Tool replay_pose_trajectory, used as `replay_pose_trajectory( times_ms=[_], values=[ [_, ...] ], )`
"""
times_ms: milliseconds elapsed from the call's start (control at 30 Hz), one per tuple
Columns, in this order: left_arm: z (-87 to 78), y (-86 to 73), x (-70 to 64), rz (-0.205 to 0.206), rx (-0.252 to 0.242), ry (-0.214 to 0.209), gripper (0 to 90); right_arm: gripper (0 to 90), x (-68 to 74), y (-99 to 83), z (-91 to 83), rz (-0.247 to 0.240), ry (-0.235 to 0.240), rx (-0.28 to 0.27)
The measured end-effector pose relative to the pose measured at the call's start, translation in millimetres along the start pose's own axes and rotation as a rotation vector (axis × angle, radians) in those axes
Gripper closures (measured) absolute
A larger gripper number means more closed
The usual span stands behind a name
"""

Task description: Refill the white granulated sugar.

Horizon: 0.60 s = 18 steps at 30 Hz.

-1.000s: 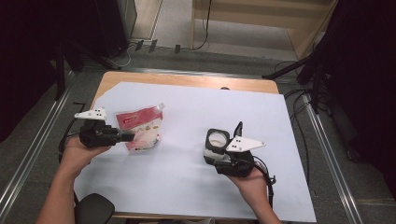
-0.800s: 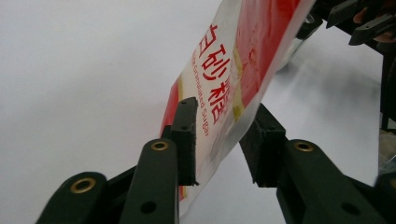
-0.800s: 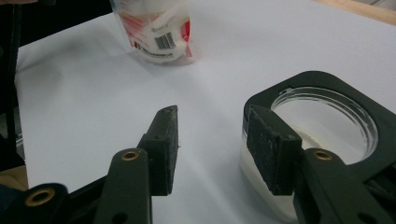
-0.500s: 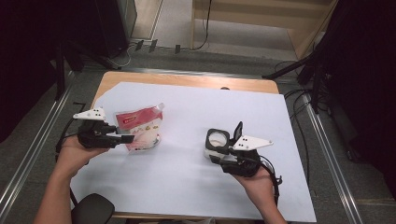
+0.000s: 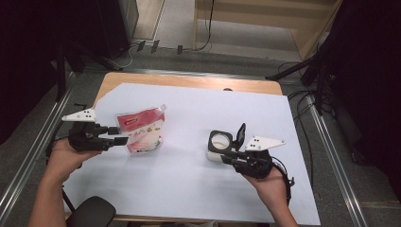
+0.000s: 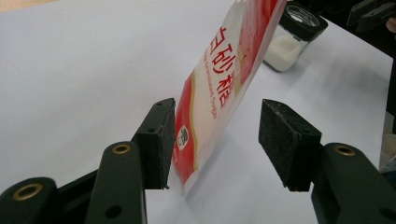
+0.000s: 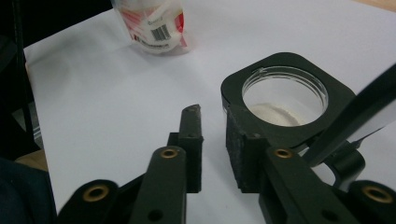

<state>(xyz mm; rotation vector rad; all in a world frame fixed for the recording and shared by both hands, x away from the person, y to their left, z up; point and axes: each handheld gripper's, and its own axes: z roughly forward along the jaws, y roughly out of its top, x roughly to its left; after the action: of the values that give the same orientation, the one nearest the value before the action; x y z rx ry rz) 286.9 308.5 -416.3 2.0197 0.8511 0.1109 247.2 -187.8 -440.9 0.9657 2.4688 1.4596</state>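
Observation:
A red and white sugar pouch [image 5: 142, 127] stands on the white sheet at the left. In the left gripper view the pouch [image 6: 224, 79] leans between the jaws of my open left gripper [image 6: 215, 140], close against the left pad [image 6: 163, 140] and apart from the right one. My left gripper [image 5: 122, 135] points right at it. A square glass jar [image 5: 220, 142] with white powder sits at centre right, its black flip lid [image 5: 241, 134] raised. My right gripper [image 5: 227, 158] is just beside the jar [image 7: 285, 98], jaws slightly open around nothing.
The white sheet [image 5: 189, 189] covers most of a wooden table [image 5: 189, 81]. Metal rails [image 5: 331, 156] run along both sides. A black rounded seat [image 5: 92, 213] pokes in at the bottom left. Dark stands and cables sit on the floor beyond the table.
My left gripper has drawn slightly back to the left of the pouch. My right gripper has shifted a little right and nearer, away from the jar. Pouch and jar stay put.

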Motion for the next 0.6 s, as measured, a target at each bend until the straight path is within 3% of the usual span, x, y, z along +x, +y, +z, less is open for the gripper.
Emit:
replay_pose_trajectory(
  times_ms=[267,533,600],
  values=[
    [-13.5,-6.6,7.7,-0.035,-0.014,0.026,45.7,89.1,-4.9,-1.5,-4.8,0.003,0.000,0.012],
    [-19.8,-10.7,18.0,-0.053,-0.030,0.095,44.9,90.0,-9.7,-4.6,-13.2,0.004,-0.016,0.022],
    [-17.9,-10.8,22.1,-0.069,-0.022,0.091,44.8,90.0,-10.8,-4.4,-15.6,0.013,-0.018,0.022]
  ],
)
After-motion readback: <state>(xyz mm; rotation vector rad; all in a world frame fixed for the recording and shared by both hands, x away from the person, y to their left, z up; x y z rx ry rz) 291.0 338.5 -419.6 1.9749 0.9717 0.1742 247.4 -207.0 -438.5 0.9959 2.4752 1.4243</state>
